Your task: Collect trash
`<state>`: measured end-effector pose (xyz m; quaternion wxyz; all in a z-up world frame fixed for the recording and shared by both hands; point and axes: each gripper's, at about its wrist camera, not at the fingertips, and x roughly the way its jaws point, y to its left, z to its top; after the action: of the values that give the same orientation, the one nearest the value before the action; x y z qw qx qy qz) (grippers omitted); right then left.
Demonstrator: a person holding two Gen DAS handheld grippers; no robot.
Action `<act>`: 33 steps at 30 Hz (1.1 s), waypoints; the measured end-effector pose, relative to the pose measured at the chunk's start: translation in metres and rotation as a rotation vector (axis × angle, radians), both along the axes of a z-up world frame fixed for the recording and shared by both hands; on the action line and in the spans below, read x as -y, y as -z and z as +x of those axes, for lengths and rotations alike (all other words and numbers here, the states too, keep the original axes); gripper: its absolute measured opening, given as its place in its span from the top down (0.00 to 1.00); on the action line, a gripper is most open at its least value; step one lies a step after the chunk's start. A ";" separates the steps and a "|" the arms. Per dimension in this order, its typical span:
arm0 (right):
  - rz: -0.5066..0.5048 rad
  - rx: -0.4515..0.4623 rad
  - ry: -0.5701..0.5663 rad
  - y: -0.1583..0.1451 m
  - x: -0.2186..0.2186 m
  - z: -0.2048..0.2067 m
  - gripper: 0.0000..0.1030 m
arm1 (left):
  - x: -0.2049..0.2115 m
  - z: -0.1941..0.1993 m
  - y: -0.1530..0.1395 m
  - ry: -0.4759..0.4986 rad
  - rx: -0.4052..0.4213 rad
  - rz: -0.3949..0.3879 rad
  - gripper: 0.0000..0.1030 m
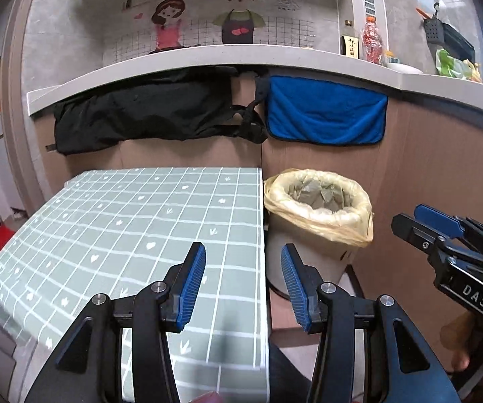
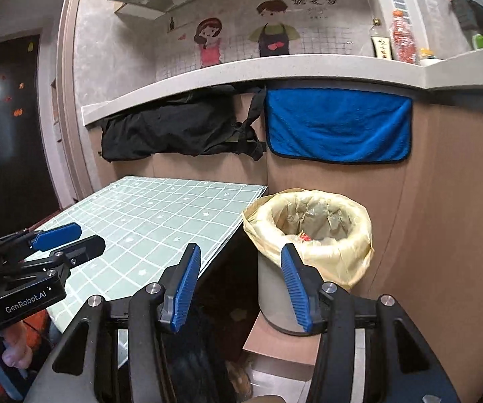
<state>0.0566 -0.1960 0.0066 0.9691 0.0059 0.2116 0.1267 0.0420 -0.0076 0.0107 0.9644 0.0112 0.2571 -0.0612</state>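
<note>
A grey trash bin lined with a yellow bag [image 1: 318, 211] stands on the floor right of the table; in the right wrist view the bin [image 2: 312, 231] shows a bit of red trash [image 2: 303, 236] at the bottom. My left gripper [image 1: 243, 275] is open and empty above the table's right edge. My right gripper [image 2: 238, 277] is open and empty, in front of the bin and above the gap beside the table. The right gripper also shows in the left wrist view [image 1: 419, 223], and the left gripper in the right wrist view [image 2: 83, 238].
The table with a green checked cloth [image 1: 124, 235] shows no loose trash. Behind it a brown cabinet carries a black cloth [image 1: 147, 110] and a blue towel [image 1: 325, 110] under a white counter [image 1: 208, 57] with bottles [image 1: 372, 40].
</note>
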 end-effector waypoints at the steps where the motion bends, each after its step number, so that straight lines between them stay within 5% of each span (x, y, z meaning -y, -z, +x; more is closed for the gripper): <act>1: 0.000 0.003 0.003 0.000 -0.001 -0.007 0.54 | 0.000 -0.003 0.001 -0.004 -0.009 0.006 0.53; 10: -0.086 0.063 -0.030 0.006 -0.028 -0.042 0.54 | -0.006 -0.031 -0.006 -0.078 0.032 0.017 0.53; 33: -0.078 0.057 -0.073 0.008 -0.039 -0.044 0.54 | -0.016 -0.049 -0.009 -0.142 0.057 0.023 0.53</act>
<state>0.0129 -0.1570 -0.0012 0.9689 -0.0431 0.1889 0.1538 -0.0069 0.0084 0.0196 0.9731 0.0059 0.2302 0.0105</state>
